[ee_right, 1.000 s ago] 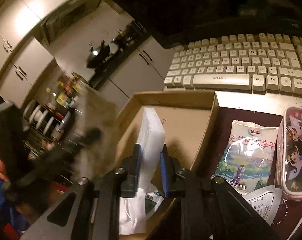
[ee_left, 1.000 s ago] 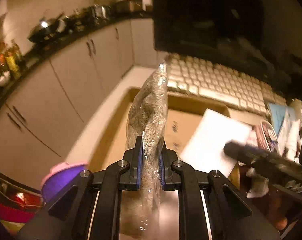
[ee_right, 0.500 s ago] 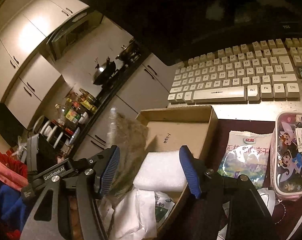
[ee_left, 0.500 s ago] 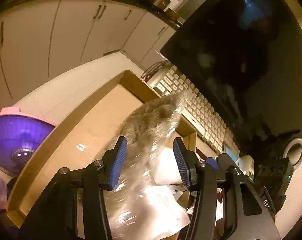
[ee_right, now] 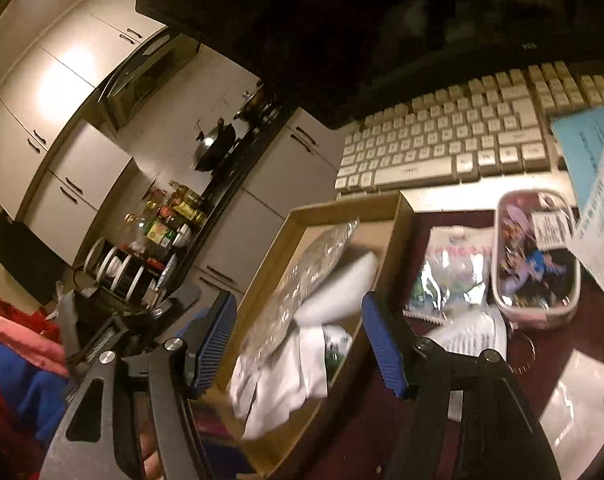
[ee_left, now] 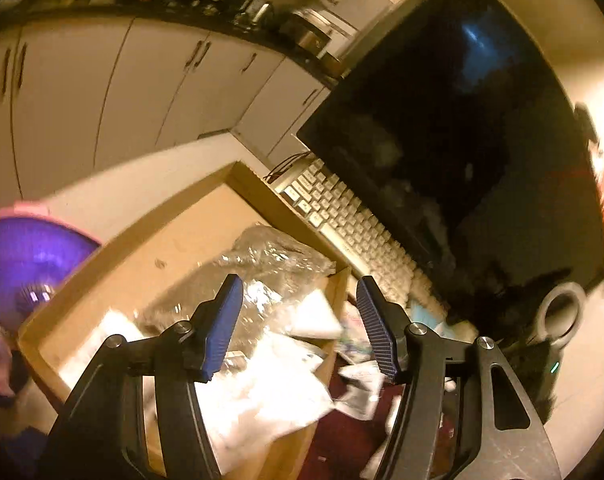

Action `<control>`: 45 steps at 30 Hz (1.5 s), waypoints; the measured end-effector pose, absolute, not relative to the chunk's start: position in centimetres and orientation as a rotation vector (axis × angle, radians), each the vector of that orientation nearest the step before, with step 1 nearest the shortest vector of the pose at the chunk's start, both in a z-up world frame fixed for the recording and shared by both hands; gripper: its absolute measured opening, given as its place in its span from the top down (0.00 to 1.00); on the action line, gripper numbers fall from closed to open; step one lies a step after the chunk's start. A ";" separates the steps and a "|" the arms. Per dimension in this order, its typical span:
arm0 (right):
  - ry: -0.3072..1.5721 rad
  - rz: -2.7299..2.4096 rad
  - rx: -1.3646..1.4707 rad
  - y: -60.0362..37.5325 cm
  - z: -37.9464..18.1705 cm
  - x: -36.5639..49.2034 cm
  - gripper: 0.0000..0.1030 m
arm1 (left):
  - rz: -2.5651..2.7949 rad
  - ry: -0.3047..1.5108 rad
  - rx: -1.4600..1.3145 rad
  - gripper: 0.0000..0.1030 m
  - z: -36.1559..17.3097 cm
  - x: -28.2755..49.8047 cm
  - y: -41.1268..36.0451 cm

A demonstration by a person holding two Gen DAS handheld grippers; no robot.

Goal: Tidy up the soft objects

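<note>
Soft packets, a clear bag (ee_right: 313, 276) and white foam block (ee_right: 337, 288), lay inside the cardboard box (ee_right: 397, 236). Both jaws stood open, empty. Risk: loosely heaped contents could spill over the box edge.

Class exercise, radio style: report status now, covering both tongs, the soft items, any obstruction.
Left tongs open, empty. Right tongs open, empty. Clear plastic bag and white foam block in cardboard box. No obstruction seen.

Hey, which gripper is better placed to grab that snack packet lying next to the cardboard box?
Right, probably. The right gripper, jaws open and empty, looks over the silvery printed snack packet just right of the brown cardboard box. The left gripper, also open, points into the box instead.
</note>
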State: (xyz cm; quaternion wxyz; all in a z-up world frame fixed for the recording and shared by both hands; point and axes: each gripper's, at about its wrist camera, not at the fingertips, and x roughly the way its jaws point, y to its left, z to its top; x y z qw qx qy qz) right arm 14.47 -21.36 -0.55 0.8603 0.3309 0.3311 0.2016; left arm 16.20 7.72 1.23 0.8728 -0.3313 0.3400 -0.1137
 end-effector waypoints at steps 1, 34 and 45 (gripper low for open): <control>0.683 0.426 0.689 -21.7 -0.5 13.6 0.37 | -0.254 0.696 -0.726 0.42 1.4 15.6 8.1; 0.691 0.015 0.547 -31.9 -4.8 0.7 0.37 | -0.296 1.022 -0.090 0.56 -6.6 18.7 -15.2; 0.685 -0.107 0.432 -36.1 -2.1 4.7 0.37 | -0.468 1.027 -0.399 0.62 -7.1 14.3 -10.6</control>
